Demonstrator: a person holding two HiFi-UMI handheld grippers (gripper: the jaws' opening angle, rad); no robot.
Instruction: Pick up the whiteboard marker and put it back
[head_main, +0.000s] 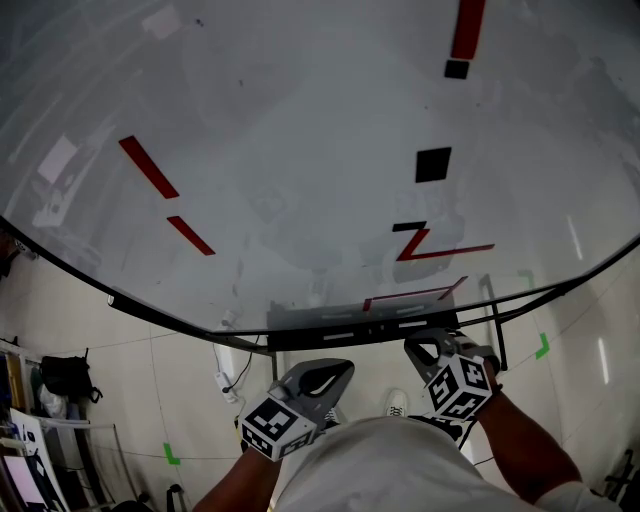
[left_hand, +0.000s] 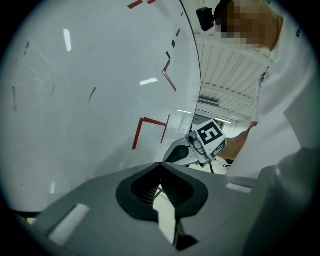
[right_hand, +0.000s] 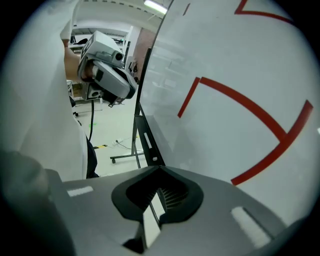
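Left gripper (head_main: 343, 367), right gripper (head_main: 416, 346), both closed, empty, below whiteboard (head_main: 300, 150) edge

White whiteboard (head_main: 300, 150) bears red strokes (head_main: 148, 166) and a black square (head_main: 433, 164) — the grey left hand-held gripper (head_main: 338, 368) and right hand-held gripper (head_main: 420, 346) carry black-and-white patterned cubes (head_main: 272, 425).

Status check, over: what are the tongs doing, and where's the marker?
Left tongs and right tongs shut, empty, by whiteboard. Marker not in sight. Nothing blocking.
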